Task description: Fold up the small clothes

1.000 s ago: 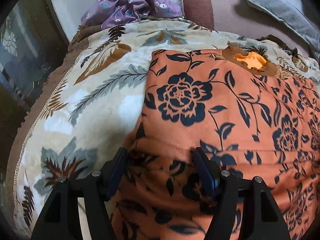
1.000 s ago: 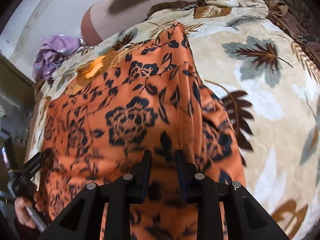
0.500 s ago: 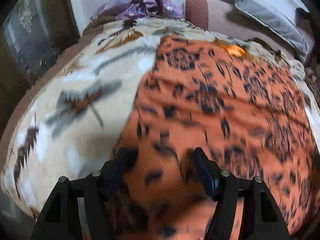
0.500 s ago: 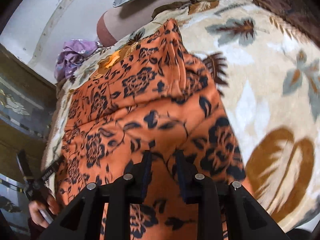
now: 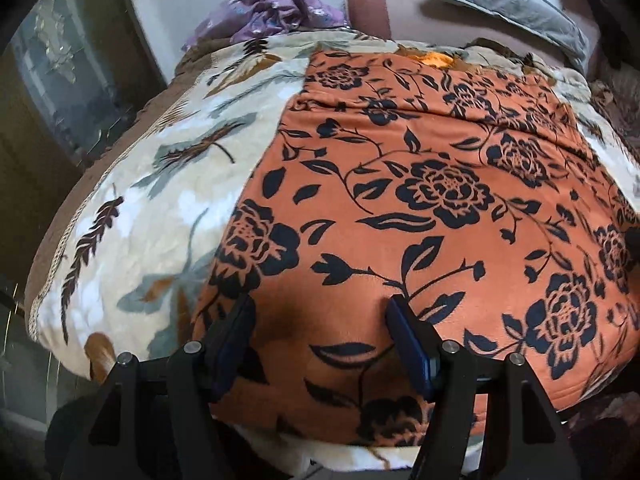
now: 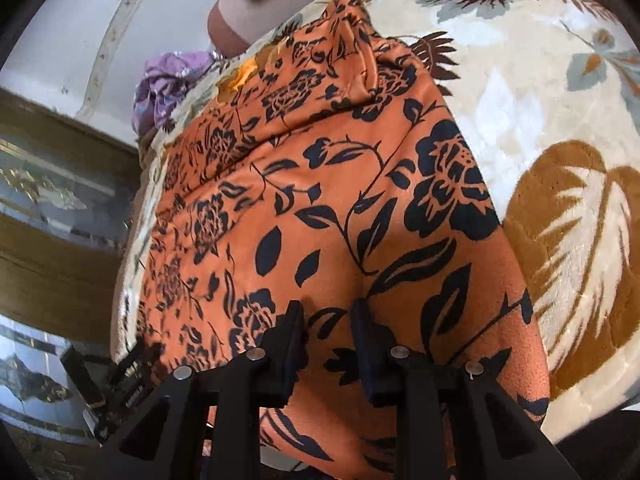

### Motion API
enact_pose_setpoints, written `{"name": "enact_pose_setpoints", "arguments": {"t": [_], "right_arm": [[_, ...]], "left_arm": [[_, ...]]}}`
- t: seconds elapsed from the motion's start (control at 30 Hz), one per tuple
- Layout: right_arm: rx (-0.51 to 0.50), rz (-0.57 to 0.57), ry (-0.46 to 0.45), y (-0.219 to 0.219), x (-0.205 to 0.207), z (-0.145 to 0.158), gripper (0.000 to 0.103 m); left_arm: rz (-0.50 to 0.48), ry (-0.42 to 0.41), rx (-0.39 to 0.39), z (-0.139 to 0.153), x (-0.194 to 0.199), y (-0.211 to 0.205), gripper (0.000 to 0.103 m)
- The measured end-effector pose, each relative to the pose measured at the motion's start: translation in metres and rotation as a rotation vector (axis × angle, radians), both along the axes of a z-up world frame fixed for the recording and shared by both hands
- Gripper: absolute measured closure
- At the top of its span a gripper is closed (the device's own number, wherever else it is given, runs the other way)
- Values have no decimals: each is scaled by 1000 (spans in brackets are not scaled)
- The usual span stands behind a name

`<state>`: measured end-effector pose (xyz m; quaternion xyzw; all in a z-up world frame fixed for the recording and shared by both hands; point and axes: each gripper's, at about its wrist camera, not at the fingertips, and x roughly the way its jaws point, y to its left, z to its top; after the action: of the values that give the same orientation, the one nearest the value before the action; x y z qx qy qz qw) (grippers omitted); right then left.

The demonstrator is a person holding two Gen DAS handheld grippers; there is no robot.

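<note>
An orange garment with a black flower print (image 5: 432, 200) is being shown spread flat over a cream blanket with a leaf pattern (image 5: 160, 200), which is covering a bed. In the left wrist view the garment is filling the picture from the centre out to 3 o'clock and down to 6 o'clock, while bare blanket is being left visible from 8 to 10 o'clock.

The left gripper (image 5: 320, 320) is being held over the garment's near edge at 6 o'clock with its jaws standing well apart; orange cloth is seen in the gap between them, but whether the pads are pressing on it cannot be told.

In the right wrist view the same garment (image 6: 320, 200) is being seen running from 6 o'clock up toward 12 o'clock, with the blanket (image 6: 540, 100) lying bare at 2 to 4 o'clock. The right gripper (image 6: 328, 320) is being held at 6 o'clock over the cloth, its jaws separated by only a narrow gap; cloth is showing between them, and a grip cannot be confirmed.

A crumpled purple garment (image 5: 268, 8) is being seen at 11 o'clock beyond the blanket in the left wrist view, beside a brown bolster (image 5: 368, 4) and a grey pillow (image 5: 504, 0) at 1 o'clock.
</note>
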<state>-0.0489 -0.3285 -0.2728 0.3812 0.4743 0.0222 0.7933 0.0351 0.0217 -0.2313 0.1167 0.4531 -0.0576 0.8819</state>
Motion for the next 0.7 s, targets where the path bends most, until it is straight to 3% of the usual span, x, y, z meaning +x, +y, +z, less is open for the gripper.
{"name": "enact_pose_setpoints", "arguments": {"t": [0.23,0.43,0.7], "right_arm": [[-130,70,-136,23,6,31,73],[-182,97,-139,32,10,31,73],[-221,112,-179,36,9,40,73]], "left_arm": [[12,-115,25,39,-7,-17,33],[7,-187,31,65,-8,-31,30],[6,-198,50,70,-6,-40,30]]}}
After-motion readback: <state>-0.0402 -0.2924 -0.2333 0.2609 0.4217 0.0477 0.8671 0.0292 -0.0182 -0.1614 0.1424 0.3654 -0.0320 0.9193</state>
